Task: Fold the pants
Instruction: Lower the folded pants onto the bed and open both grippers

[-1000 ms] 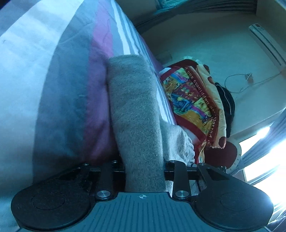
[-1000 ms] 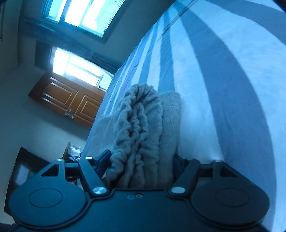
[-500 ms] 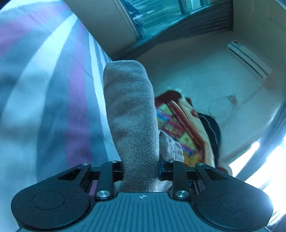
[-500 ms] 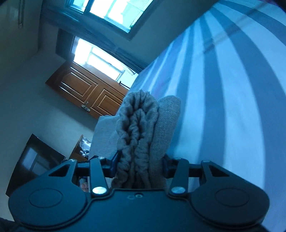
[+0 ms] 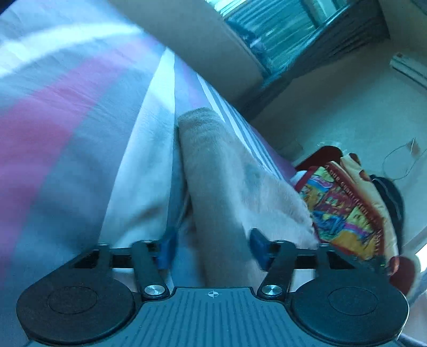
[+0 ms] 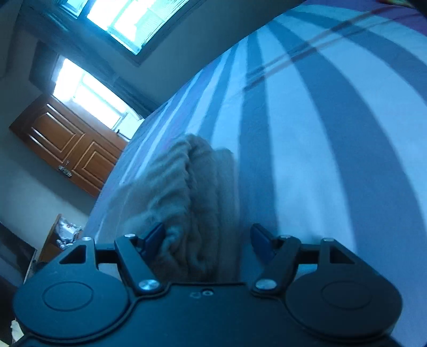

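The grey-beige pants (image 5: 213, 170) lie on a striped bedsheet (image 5: 80, 133). In the left wrist view a smooth folded edge runs between my left gripper (image 5: 212, 247) fingers; the blue pads (image 5: 165, 248) stand apart from the cloth, so the gripper is open. In the right wrist view the gathered ribbed waistband of the pants (image 6: 186, 192) sits between the fingers of my right gripper (image 6: 209, 237), which is also open, pads (image 6: 260, 237) spread with a gap on the right side. Both views are motion-blurred.
A colourful printed blanket (image 5: 344, 208) with a dark garment (image 5: 389, 197) lies on the bed's far right. Wooden doors (image 6: 69, 144), windows (image 6: 125, 18) and a bedside shelf (image 6: 61, 235) stand beyond the striped bedsheet (image 6: 320, 133). An air conditioner (image 5: 408, 66) hangs on the wall.
Both grippers have opened and let go of the pants. The cloth, held up half a second ago, now rests on the bed, and both cameras have tilted.
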`<action>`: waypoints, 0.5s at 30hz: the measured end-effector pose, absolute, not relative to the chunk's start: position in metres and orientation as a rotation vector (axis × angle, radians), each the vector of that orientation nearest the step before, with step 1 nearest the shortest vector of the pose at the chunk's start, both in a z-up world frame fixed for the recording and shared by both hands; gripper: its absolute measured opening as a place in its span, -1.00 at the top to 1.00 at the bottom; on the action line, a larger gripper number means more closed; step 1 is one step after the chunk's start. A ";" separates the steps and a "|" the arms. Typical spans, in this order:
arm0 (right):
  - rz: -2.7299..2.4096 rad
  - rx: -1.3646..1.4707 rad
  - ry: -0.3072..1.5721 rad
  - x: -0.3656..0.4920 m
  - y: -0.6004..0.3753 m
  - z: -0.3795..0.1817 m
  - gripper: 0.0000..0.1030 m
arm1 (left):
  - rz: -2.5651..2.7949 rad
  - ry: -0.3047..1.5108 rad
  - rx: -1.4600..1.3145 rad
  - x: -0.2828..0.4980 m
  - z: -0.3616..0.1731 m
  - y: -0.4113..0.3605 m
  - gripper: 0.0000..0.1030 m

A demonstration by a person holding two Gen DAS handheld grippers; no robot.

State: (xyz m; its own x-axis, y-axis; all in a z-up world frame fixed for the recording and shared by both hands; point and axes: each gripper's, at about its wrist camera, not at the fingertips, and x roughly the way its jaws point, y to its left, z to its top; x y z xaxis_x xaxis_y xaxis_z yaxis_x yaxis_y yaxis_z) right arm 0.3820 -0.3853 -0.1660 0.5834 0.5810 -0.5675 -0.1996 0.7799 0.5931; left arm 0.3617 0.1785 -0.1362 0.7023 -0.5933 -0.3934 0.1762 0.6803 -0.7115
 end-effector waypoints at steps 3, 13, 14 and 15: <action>0.413 0.548 0.801 0.345 -0.396 -0.161 -0.52 | -0.339 0.612 -0.527 0.313 -0.116 0.173 -0.75; 0.196 0.158 0.696 0.183 -0.350 -0.110 -0.77 | -0.211 0.526 -0.293 0.169 -0.053 0.107 -1.00; 0.182 0.126 0.678 0.167 -0.345 -0.106 -0.77 | -0.217 0.515 -0.254 0.152 -0.046 0.099 -1.00; 0.170 0.103 0.661 0.153 -0.339 -0.102 -0.77 | -0.222 0.507 -0.228 0.137 -0.040 0.092 -1.00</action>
State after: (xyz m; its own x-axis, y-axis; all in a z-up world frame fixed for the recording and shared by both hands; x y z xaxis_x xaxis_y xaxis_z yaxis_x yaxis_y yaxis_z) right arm 0.1526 -0.3388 -0.1016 0.7759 0.1897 -0.6017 -0.1244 0.9810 0.1488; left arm 0.1367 0.0924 -0.0398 0.8514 -0.2650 -0.4528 0.1529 0.9509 -0.2690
